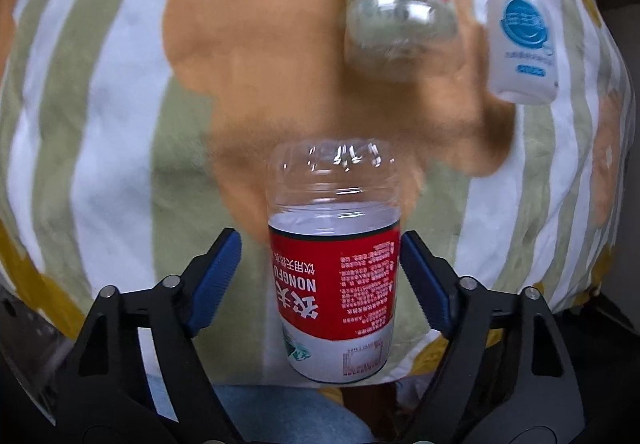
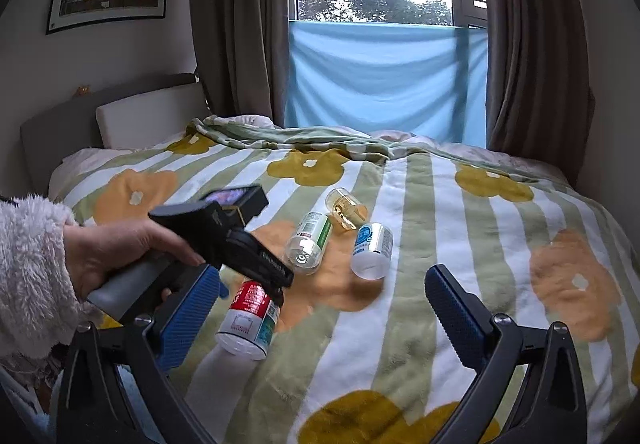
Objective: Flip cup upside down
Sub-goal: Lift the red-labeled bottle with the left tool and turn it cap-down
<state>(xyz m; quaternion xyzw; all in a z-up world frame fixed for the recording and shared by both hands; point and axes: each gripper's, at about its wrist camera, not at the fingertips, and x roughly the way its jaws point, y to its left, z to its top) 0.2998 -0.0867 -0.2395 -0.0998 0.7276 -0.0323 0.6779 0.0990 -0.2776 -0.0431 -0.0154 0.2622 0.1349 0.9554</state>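
A clear plastic cup with a red label (image 1: 334,276) lies on the striped blanket between the fingers of my left gripper (image 1: 319,236). Its closed clear end points away from the camera. The right pad (image 1: 420,276) touches the cup's side, while a gap shows between the cup and the left pad (image 1: 216,276), so this gripper is open. In the right wrist view the same red cup (image 2: 250,318) lies tilted under the left tool, which a hand (image 2: 120,252) holds. My right gripper (image 2: 324,276) hangs open above the blanket, with nothing between its fingers.
Three more cups lie on the bed beyond the red one: a green-labelled clear one (image 2: 308,240), a white and blue one (image 2: 372,248) and an amber one (image 2: 346,209). The flower-patterned blanket (image 2: 460,244) covers the bed, with a headboard (image 2: 60,123) at the left and a curtained window behind.
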